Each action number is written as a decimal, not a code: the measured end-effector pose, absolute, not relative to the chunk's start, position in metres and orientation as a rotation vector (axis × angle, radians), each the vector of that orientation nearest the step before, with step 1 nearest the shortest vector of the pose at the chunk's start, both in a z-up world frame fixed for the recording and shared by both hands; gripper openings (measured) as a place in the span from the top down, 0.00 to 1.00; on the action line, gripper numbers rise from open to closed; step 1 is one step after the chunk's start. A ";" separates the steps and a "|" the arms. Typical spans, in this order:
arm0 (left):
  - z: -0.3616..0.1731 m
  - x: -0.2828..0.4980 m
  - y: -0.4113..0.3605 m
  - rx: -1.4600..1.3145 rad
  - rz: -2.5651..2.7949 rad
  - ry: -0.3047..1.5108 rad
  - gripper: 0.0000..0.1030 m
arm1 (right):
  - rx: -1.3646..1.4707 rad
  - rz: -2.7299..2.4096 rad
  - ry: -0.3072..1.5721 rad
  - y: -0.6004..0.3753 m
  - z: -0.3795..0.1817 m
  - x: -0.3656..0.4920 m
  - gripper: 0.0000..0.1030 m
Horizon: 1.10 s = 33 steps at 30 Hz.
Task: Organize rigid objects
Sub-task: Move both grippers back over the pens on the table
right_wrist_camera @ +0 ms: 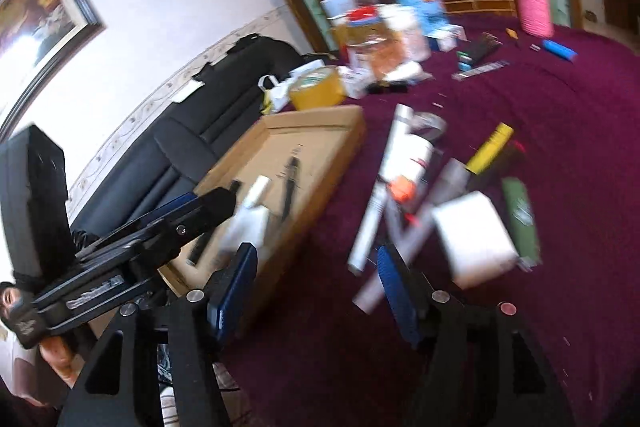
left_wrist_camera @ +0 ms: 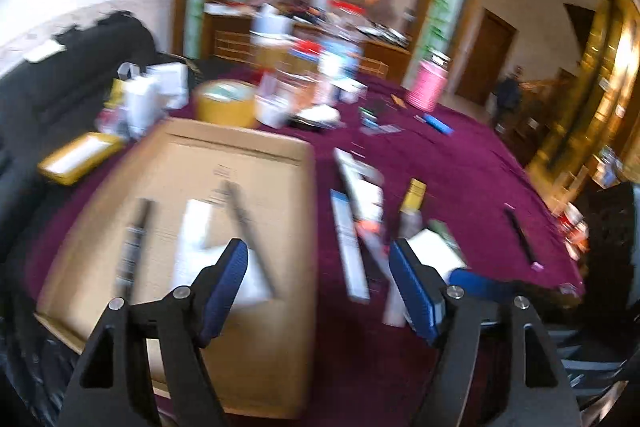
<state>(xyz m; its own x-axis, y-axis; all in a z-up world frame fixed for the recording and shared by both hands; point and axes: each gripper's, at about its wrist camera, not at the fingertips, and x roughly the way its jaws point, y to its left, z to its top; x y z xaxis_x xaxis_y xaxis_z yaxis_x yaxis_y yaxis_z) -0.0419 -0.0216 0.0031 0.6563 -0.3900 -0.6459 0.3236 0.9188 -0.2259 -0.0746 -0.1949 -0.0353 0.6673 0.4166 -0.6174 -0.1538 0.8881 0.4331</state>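
An open cardboard tray (left_wrist_camera: 240,147) lies on the maroon tablecloth and holds a black pen (left_wrist_camera: 134,239), a white bottle (left_wrist_camera: 196,227) and a dark pen (left_wrist_camera: 248,223). To its right lies a loose heap: a long white tube (left_wrist_camera: 348,247), a yellow-capped tube (left_wrist_camera: 414,195) and a white box (left_wrist_camera: 434,247). My left gripper (left_wrist_camera: 318,251) hangs open over the tray's right edge, with nothing between its fingers. My right gripper (right_wrist_camera: 316,253) is open too, above the cloth between the tray (right_wrist_camera: 320,131) and the white box (right_wrist_camera: 474,239). Both views are blurred.
A yellow tape roll (left_wrist_camera: 226,103), jars and boxes crowd the far side of the table. A pink cylinder (left_wrist_camera: 426,87) and a blue item (left_wrist_camera: 440,125) sit further right. A black pen (left_wrist_camera: 520,235) lies near the right edge. A black sofa (right_wrist_camera: 224,99) stands at the left.
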 end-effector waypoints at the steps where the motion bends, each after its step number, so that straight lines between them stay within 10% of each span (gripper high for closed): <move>1: 0.002 -0.044 -0.034 -0.094 -0.431 0.766 0.30 | 0.369 0.308 0.783 -0.203 -0.039 -0.081 0.35; 33: -0.040 -0.057 -0.068 -0.093 -0.448 0.895 0.30 | 0.413 0.152 0.849 -0.282 -0.072 -0.108 0.40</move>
<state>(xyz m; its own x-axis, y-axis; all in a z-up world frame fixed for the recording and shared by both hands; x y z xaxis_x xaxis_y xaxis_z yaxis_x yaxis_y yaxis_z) -0.0574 -0.0679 -0.0402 0.5398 -0.4146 -0.7326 0.3386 0.9037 -0.2620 -0.1080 -0.2823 -0.0723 0.6557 0.2924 -0.6961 0.0320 0.9104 0.4126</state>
